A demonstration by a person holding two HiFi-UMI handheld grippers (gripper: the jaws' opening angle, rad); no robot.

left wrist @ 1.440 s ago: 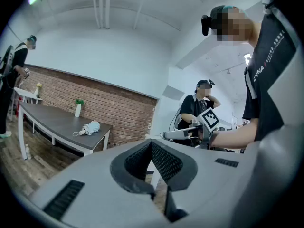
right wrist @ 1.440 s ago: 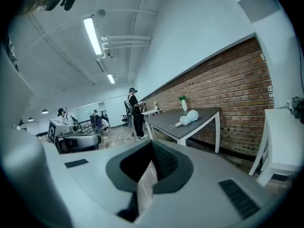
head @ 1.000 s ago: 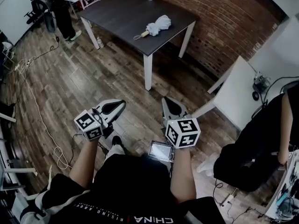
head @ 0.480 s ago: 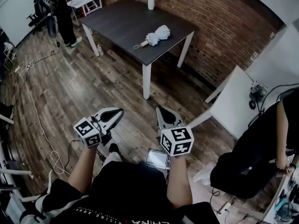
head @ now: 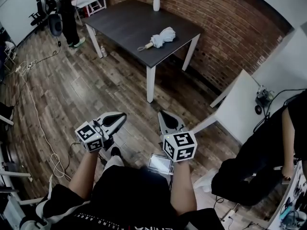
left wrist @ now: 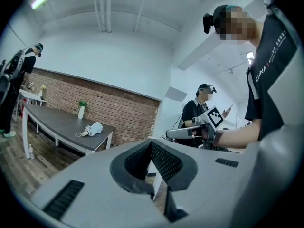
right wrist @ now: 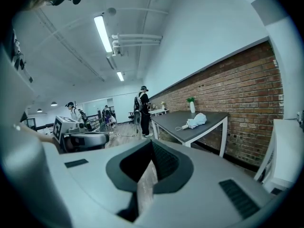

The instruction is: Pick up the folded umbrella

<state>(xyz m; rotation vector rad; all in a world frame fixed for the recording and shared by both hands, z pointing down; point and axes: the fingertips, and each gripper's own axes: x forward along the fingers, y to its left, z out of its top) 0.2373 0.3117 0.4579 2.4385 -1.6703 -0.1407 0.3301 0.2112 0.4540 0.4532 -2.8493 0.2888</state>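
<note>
While the folded umbrella (head: 160,36) lay far off on the table (head: 124,23), my left gripper (head: 121,116) and right gripper (head: 163,116) were near me, both closed on nothing.

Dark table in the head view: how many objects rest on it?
2: a folded umbrella near the right edge, and a white vase with a plant at the far edge.
</note>
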